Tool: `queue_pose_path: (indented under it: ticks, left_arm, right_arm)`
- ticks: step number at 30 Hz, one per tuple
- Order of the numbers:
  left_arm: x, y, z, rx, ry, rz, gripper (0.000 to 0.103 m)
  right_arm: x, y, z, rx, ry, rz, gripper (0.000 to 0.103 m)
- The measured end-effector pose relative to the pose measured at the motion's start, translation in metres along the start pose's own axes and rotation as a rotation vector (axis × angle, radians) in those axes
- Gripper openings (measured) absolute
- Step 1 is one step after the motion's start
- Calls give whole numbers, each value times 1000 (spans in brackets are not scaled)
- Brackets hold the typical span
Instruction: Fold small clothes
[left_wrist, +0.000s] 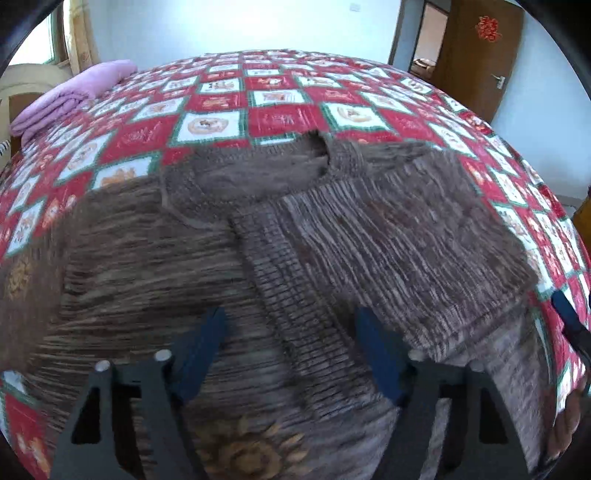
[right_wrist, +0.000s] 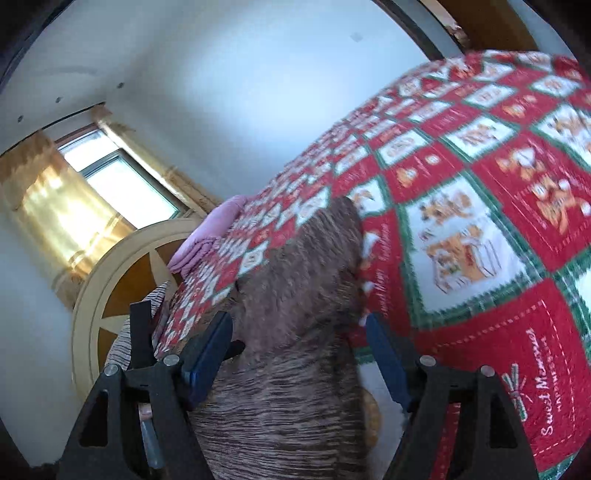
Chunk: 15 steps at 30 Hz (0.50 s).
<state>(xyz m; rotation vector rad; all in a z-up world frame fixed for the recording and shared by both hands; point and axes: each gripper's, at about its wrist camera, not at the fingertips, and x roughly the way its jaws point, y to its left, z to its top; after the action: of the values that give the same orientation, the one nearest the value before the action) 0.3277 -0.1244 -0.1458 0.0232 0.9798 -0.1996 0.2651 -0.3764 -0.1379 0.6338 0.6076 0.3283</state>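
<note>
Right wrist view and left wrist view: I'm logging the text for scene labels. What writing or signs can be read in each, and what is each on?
"Sweet Memories": red square of the quilt, right wrist view.
Small capital line beneath it: seems to read "HAPPINESS", too blurred to confirm.
Cursive script on the red quilt square beside the brown sweater: blurred, unreadable.
Red paper ornament on the wooden door: a decorative character, too small to read.
Other quilt squares: lettering unreadable.

A big bed (left_wrist: 280, 92) wears a red and white cover with green lines. A pink blanket (left_wrist: 70, 98) sits folded at one end. The walls (left_wrist: 229, 26) are white. Sun shines through a window (right_wrist: 122, 181) with yellow curtains (right_wrist: 55, 206). A brown door (left_wrist: 476, 55) stands open.
</note>
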Motion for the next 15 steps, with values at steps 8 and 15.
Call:
queue_pose_path:
  ticks: [8,15]
  left_arm:
    - [-16,-12,0,36,-87,-77,11]
    - [-17,1,12,24,-113,-62,10]
  right_arm:
    - [4,0,-3,-7,21,-14,76]
    - [10,-4,-6,-7,81,-81,76]
